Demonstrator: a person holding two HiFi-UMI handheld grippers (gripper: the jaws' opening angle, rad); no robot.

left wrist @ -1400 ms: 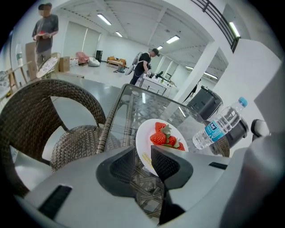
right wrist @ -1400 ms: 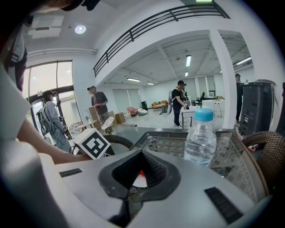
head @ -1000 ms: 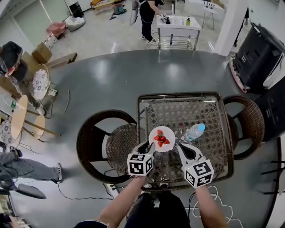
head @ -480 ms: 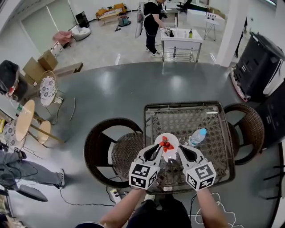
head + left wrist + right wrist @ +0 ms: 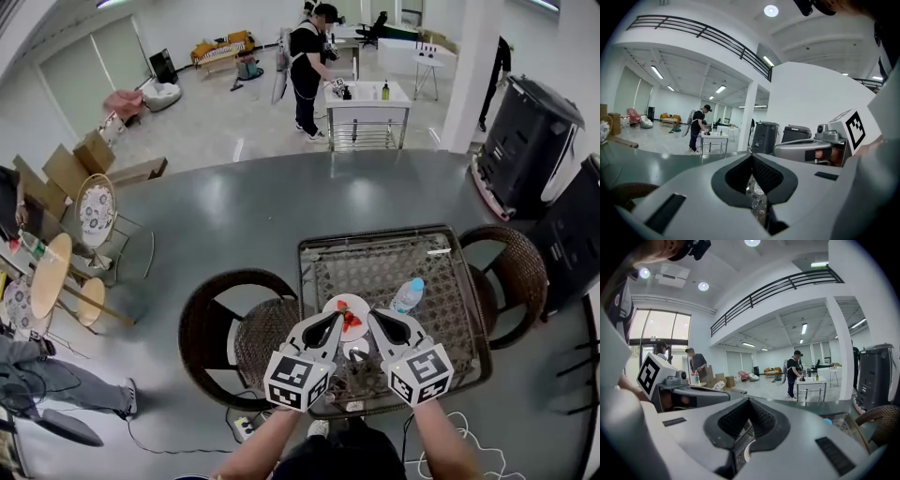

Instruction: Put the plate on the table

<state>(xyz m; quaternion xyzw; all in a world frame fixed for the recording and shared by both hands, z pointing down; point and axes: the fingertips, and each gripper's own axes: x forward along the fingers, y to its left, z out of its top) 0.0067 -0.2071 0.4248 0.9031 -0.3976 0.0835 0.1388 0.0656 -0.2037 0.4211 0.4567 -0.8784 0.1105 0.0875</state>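
Observation:
A white plate (image 5: pixel 349 307) with red strawberries (image 5: pixel 350 319) rests on the wicker table with the glass top (image 5: pixel 441 272). In the head view my left gripper (image 5: pixel 334 322) has its tip at the plate's near left rim. My right gripper (image 5: pixel 374 319) has its tip at the near right rim. Both pairs of jaws look shut, and I see nothing between them. In the left gripper view (image 5: pixel 752 165) only wicker and the bottle show past the jaws. In the right gripper view (image 5: pixel 749 405) a white rim (image 5: pixel 745 454) shows below the jaws.
A water bottle with a blue cap (image 5: pixel 407 294) stands just right of the plate. A small pale round object (image 5: pixel 356 350) lies between the grippers. Wicker chairs stand left (image 5: pixel 202 319) and right (image 5: pixel 520 267) of the table. A person (image 5: pixel 307 56) stands at a far white table.
The head view has pulled back and up. The two gripper tips have drawn closer together at the plate's near edge. The plate keeps its place on the table.

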